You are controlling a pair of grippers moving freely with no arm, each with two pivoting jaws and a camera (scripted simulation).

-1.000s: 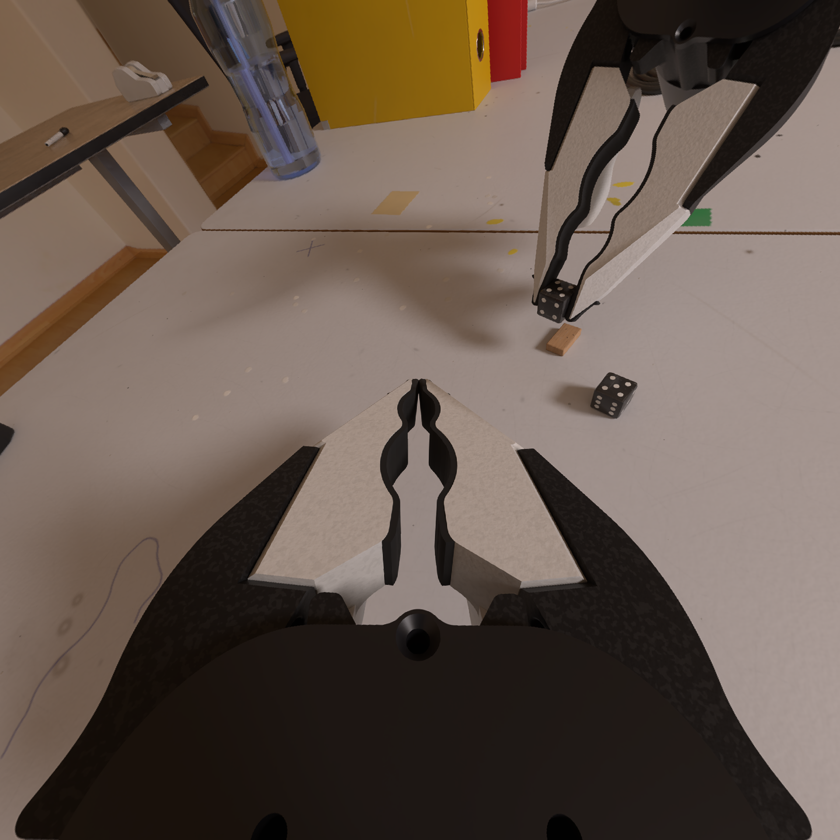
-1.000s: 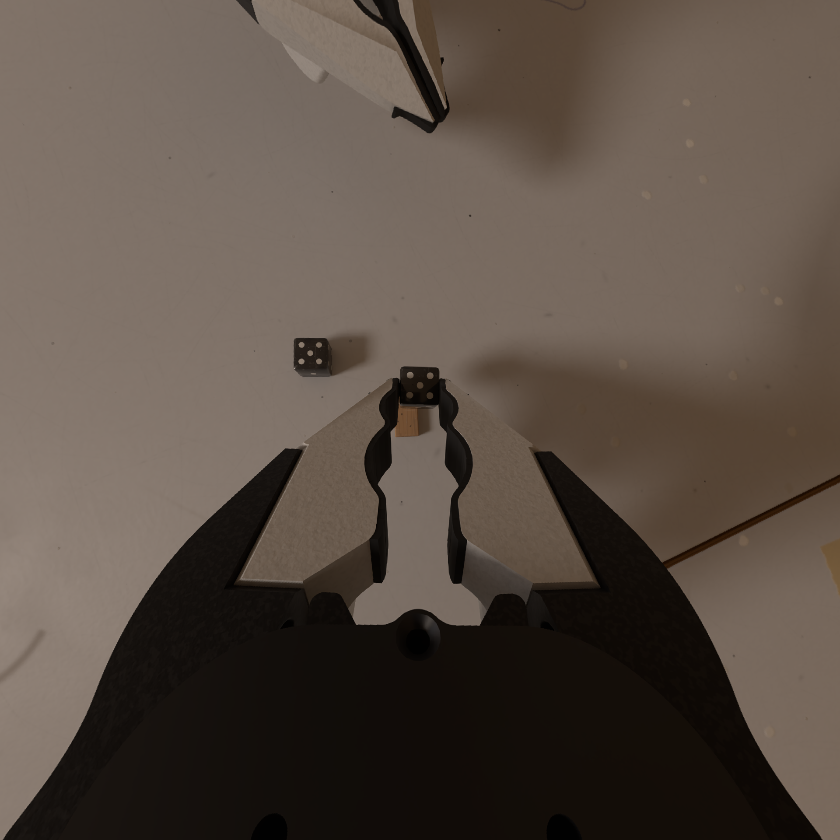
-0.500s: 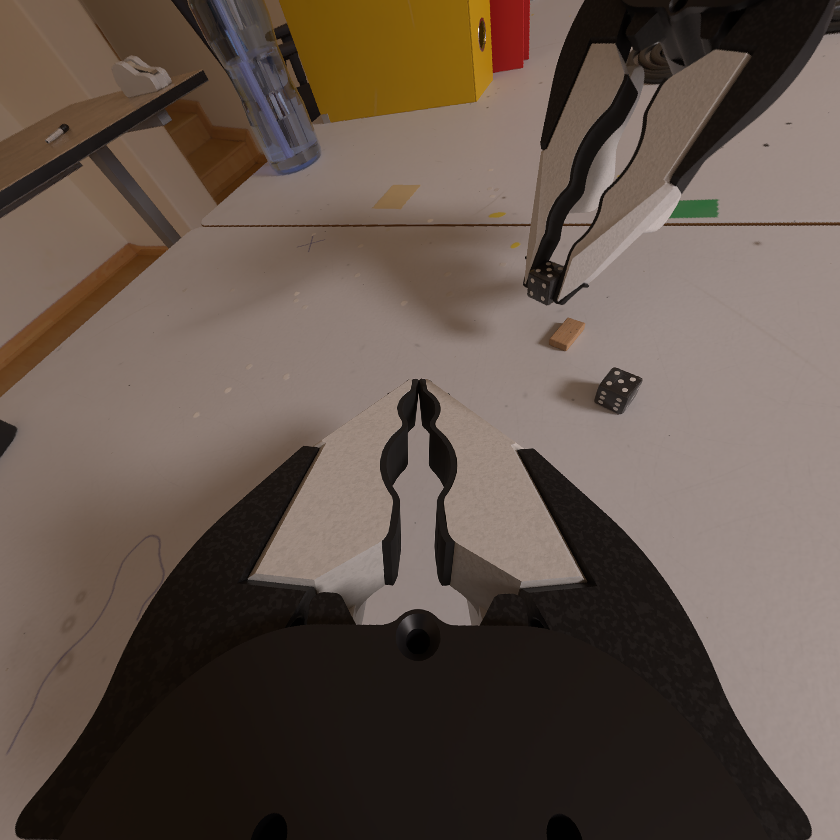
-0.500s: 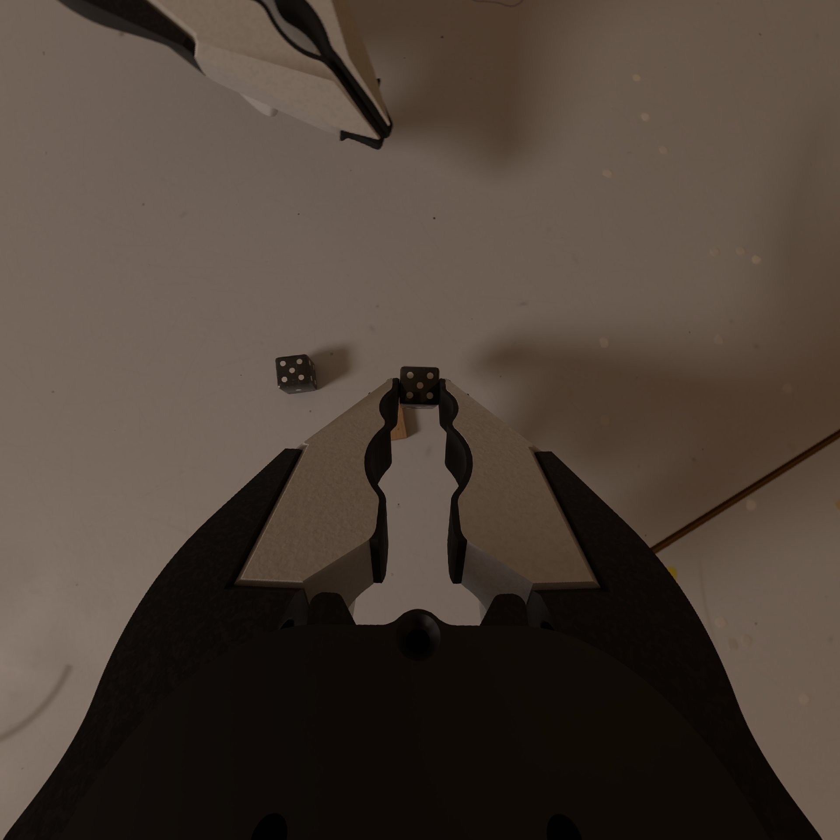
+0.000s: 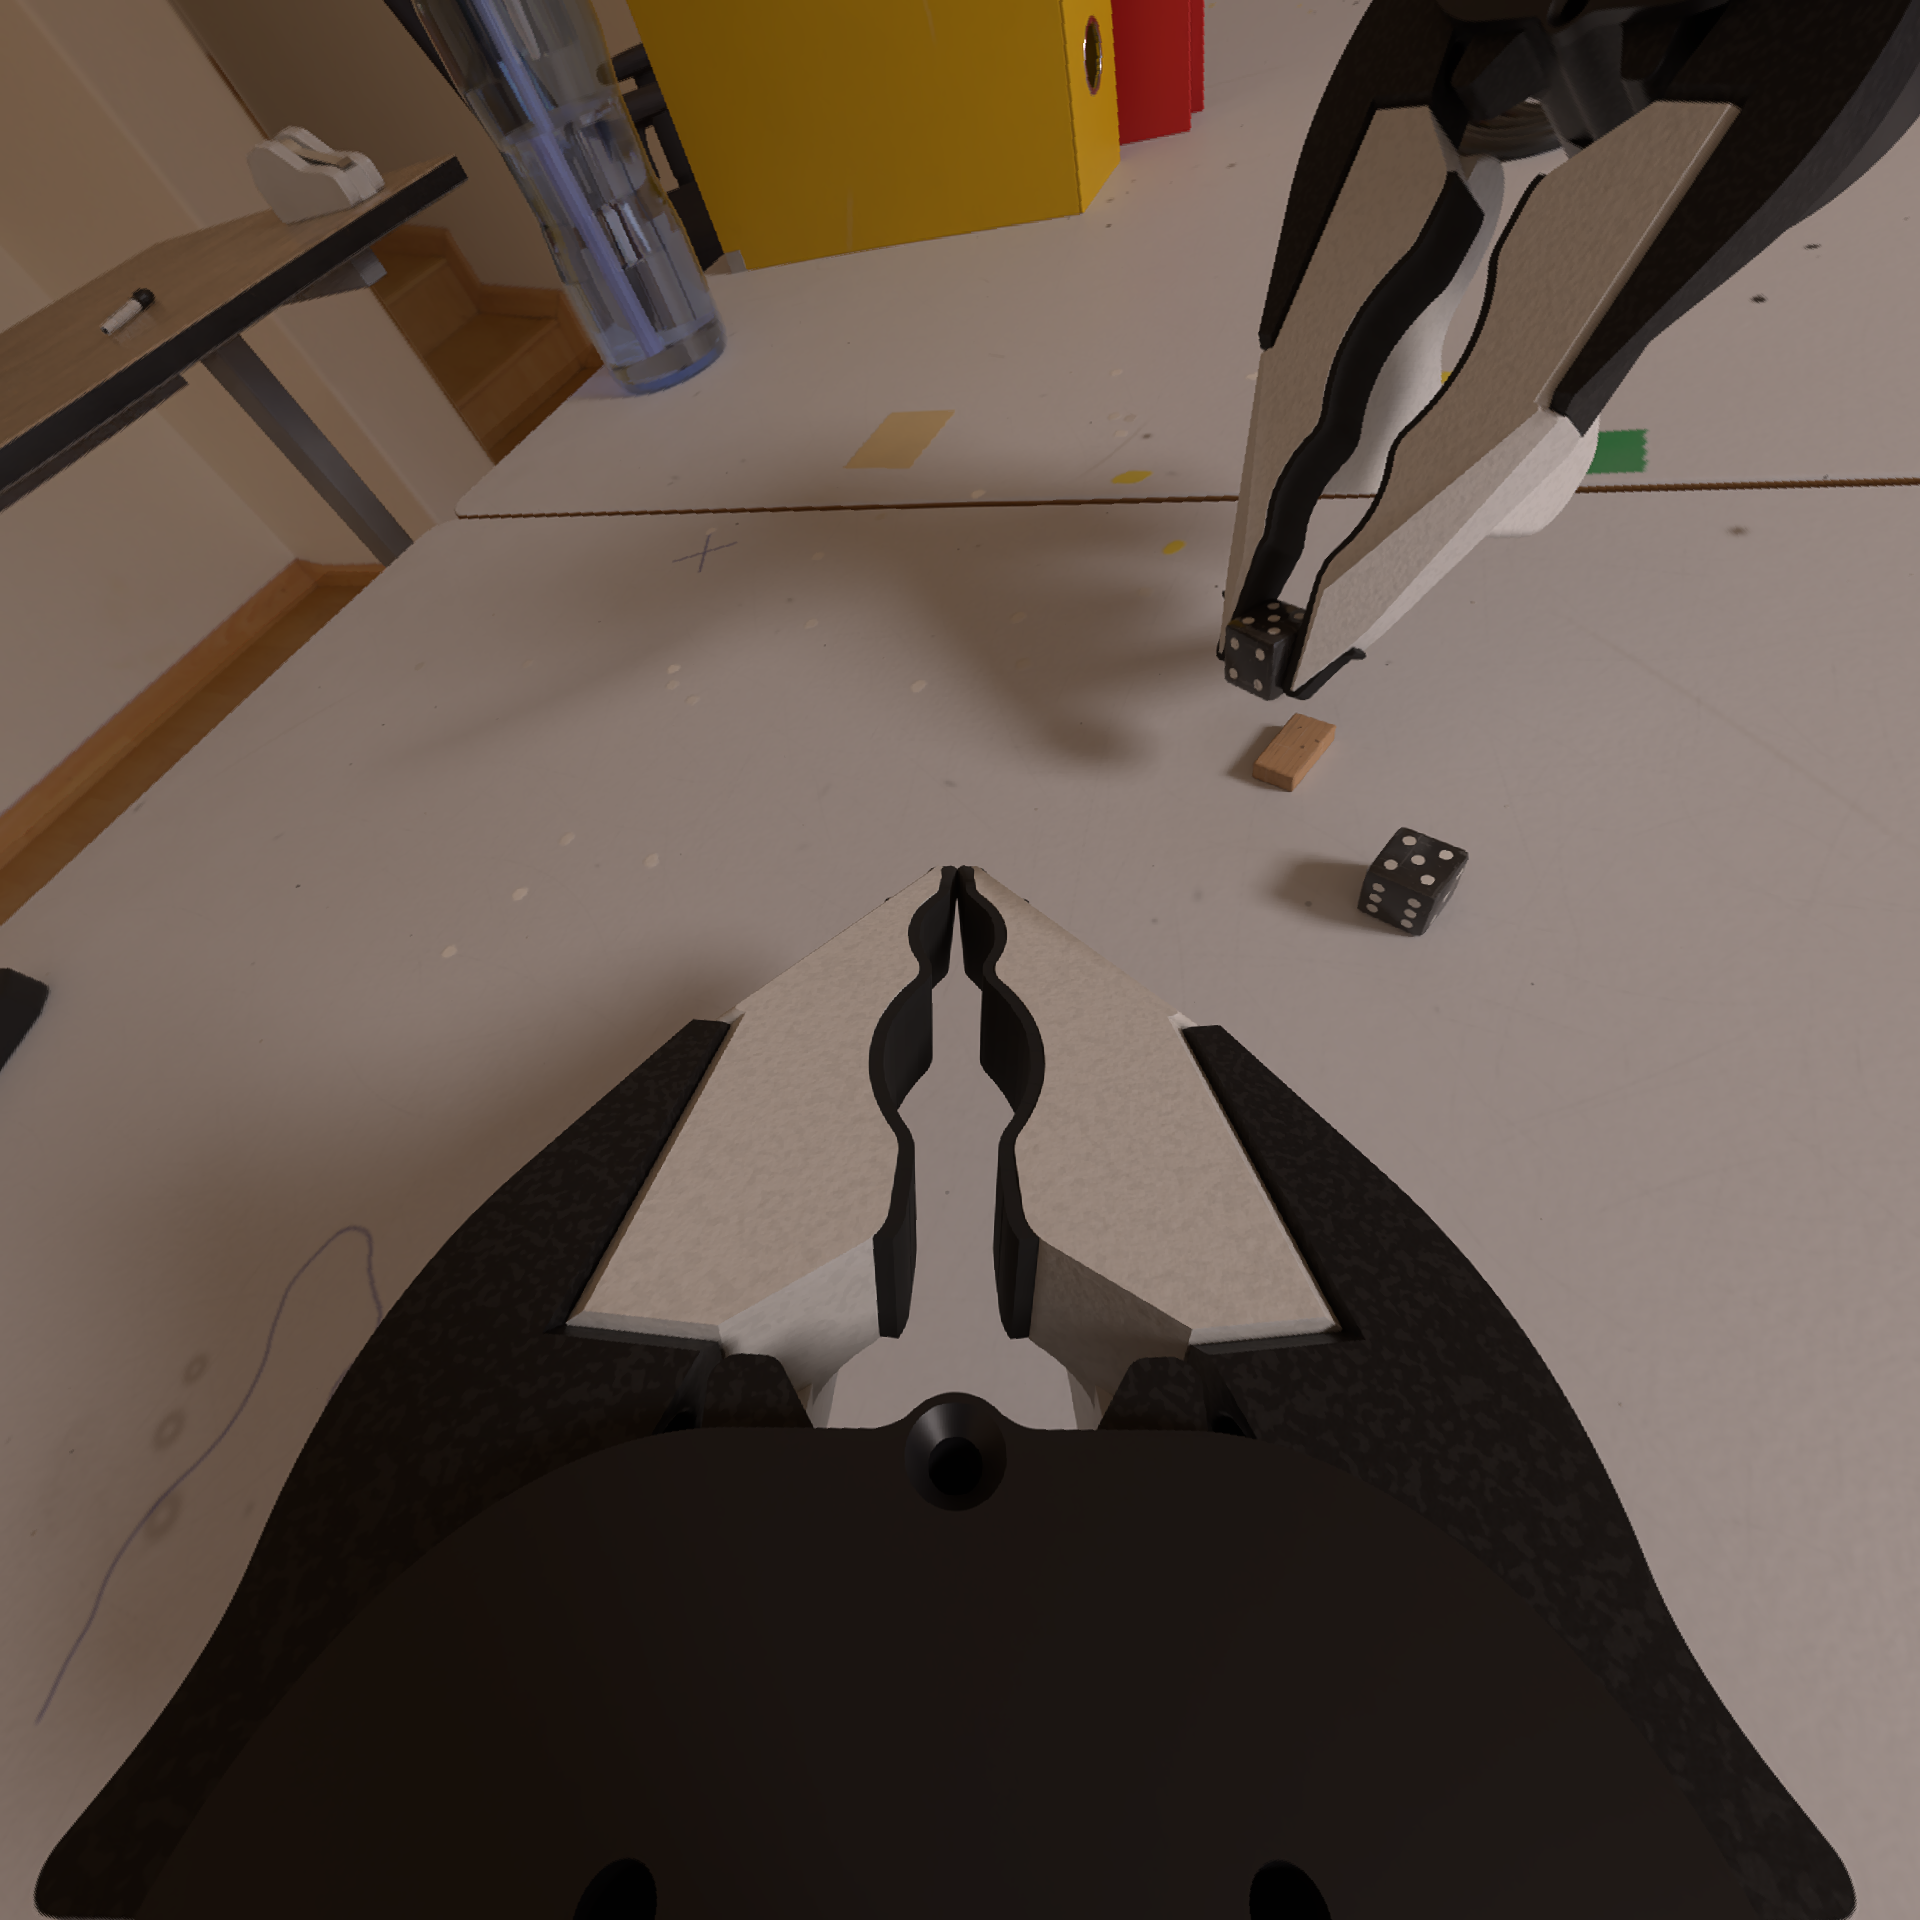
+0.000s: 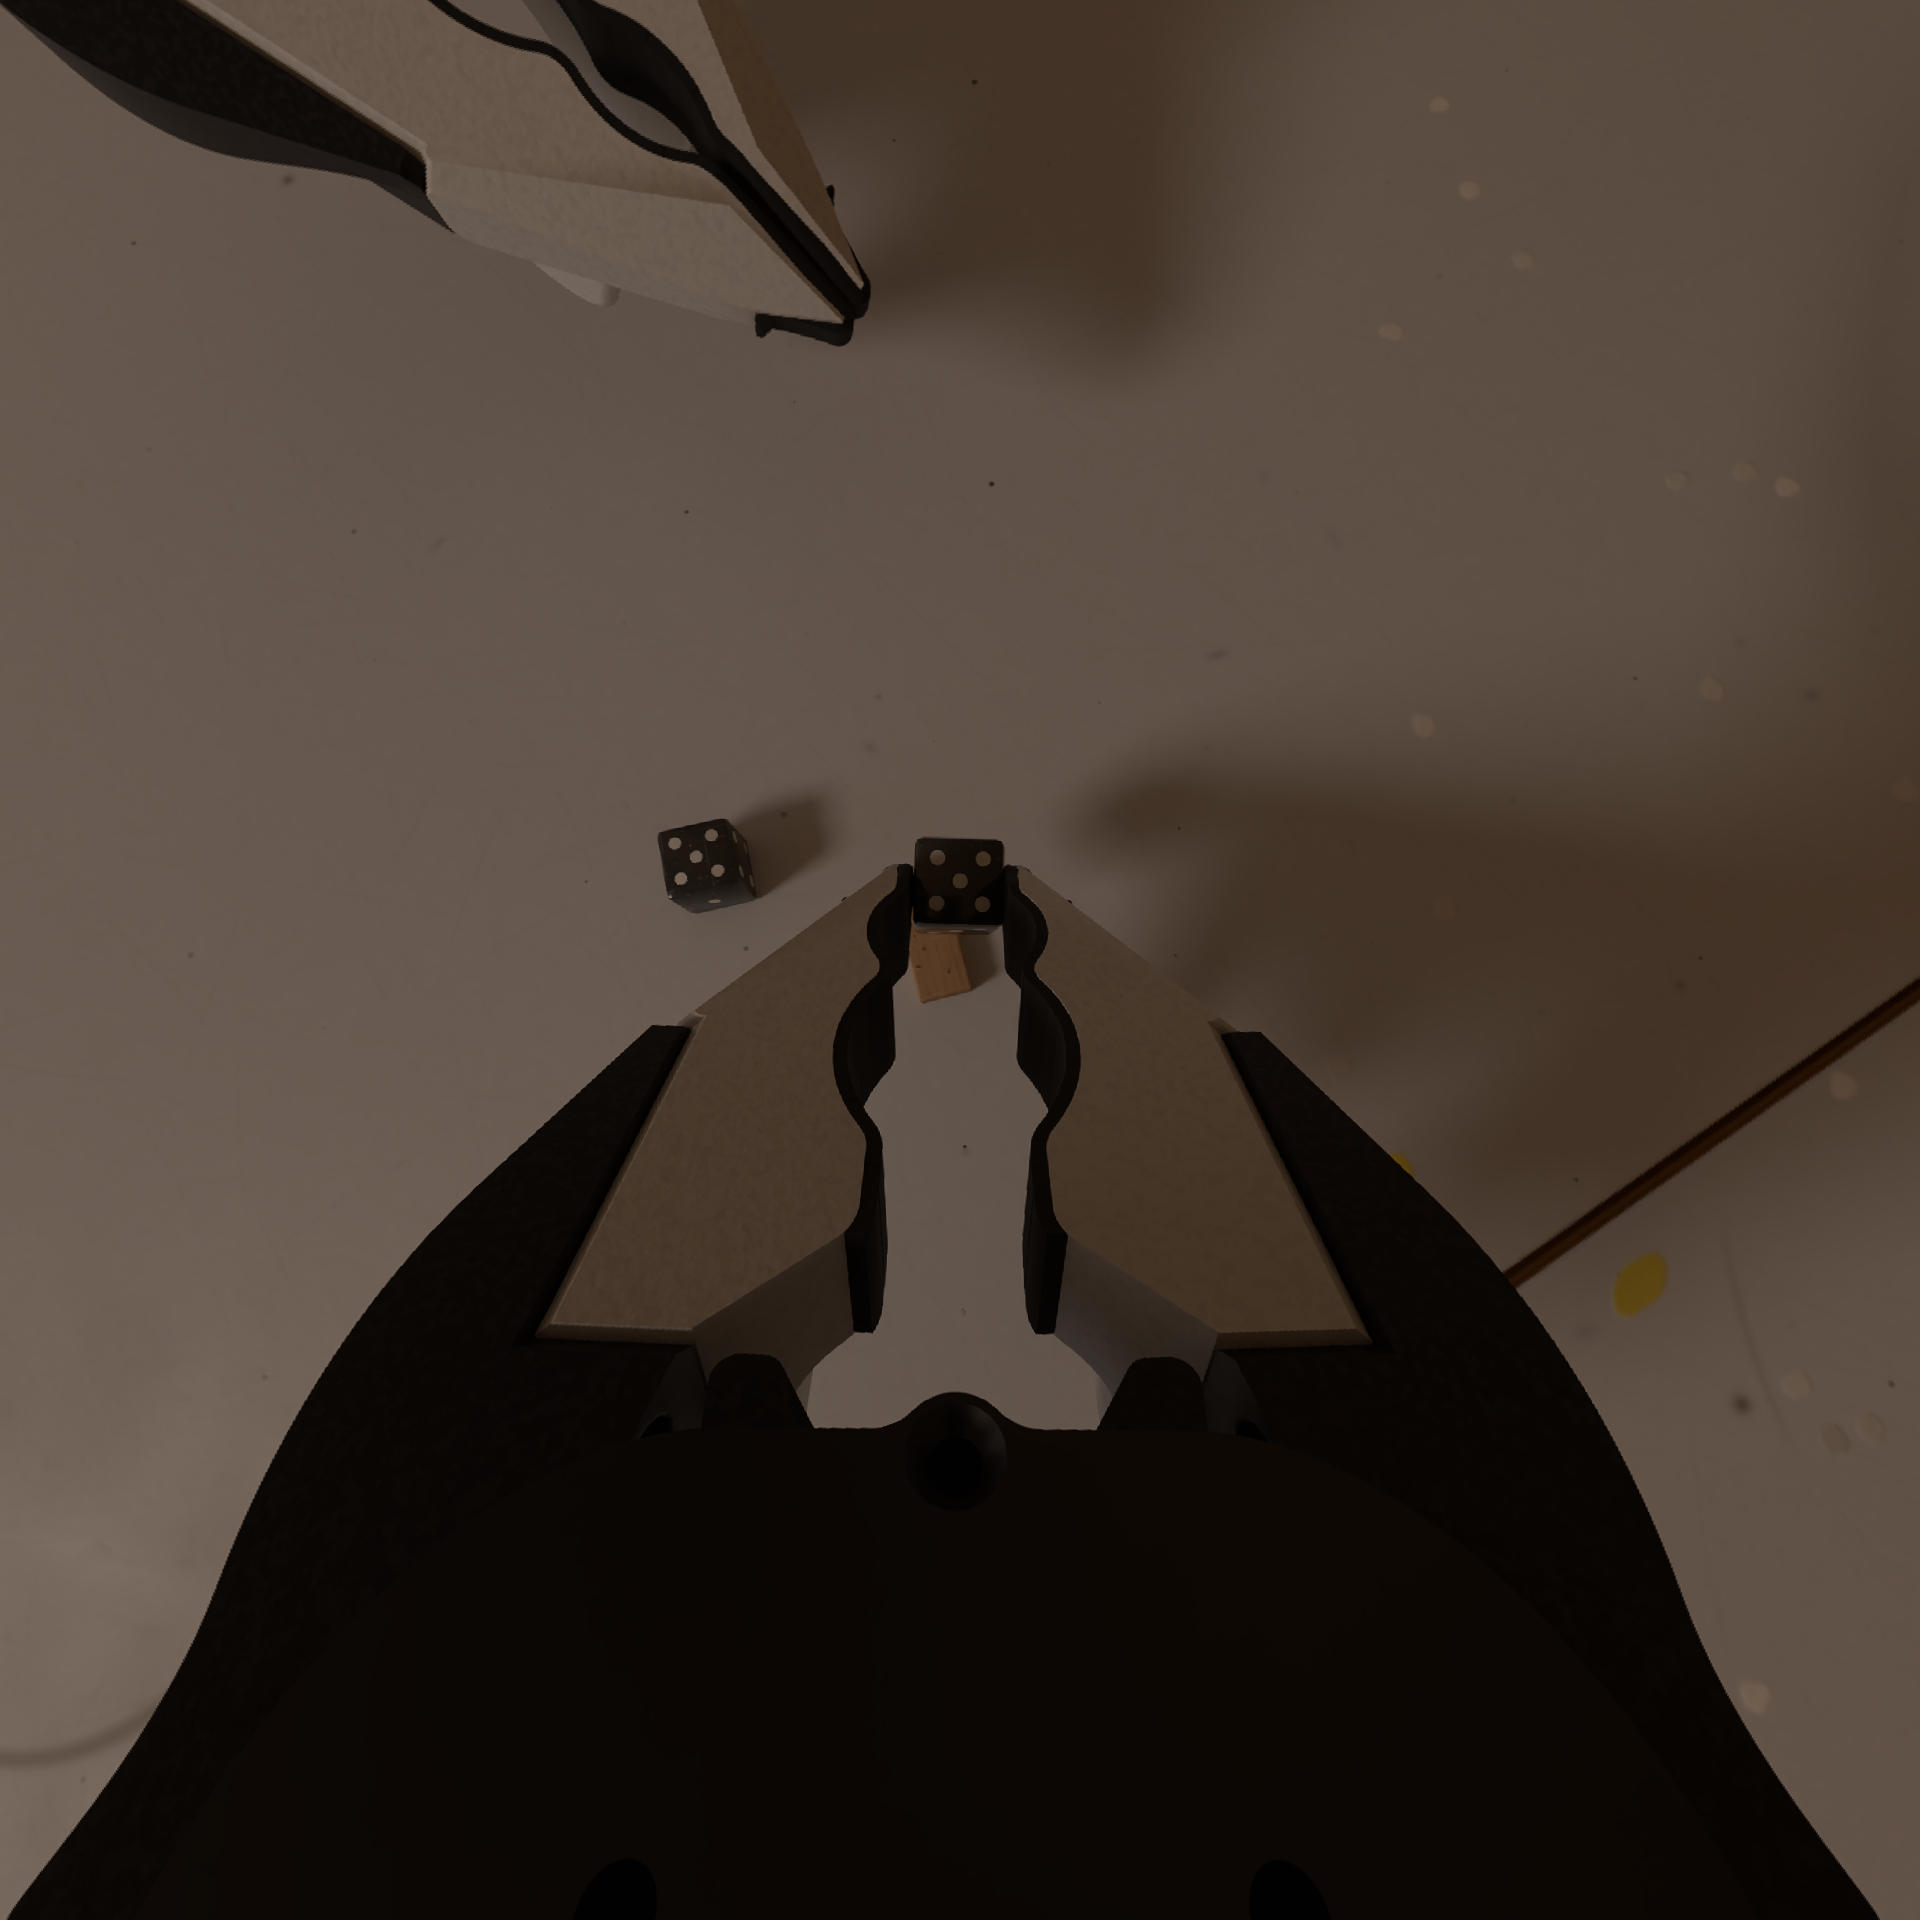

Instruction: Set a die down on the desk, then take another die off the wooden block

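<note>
landmark: wooden block, lying flat on the desk, top bare.

far left of block, back of the desk: clear plastic bottle; just right of it a yellow binder, then a red one. all well apart from block.

left of block and nearer the camera: left claw, tips pinched together, nothing between them, hovering over bare desk. idle, by the look of it.

just behind block, lifted off it: right claw, pointing down, clamped on a black die. visible gap between die and block top; die hangs clear. right wrist view agrees: held die sits between the tips, block seen below and behind it.

right of block, a little nearer the camera: second die, on the desk, tilted slightly, touching neither claw nor block. its own shadow falls toward the block.

progress, as i judge it: die on the desk reads as step one done. die off the block reads as step two done or nearly so; grip looks firm. what may be left: carry it clear, maybe higher. risk: small cube held at the very tips, could slip.
</note>
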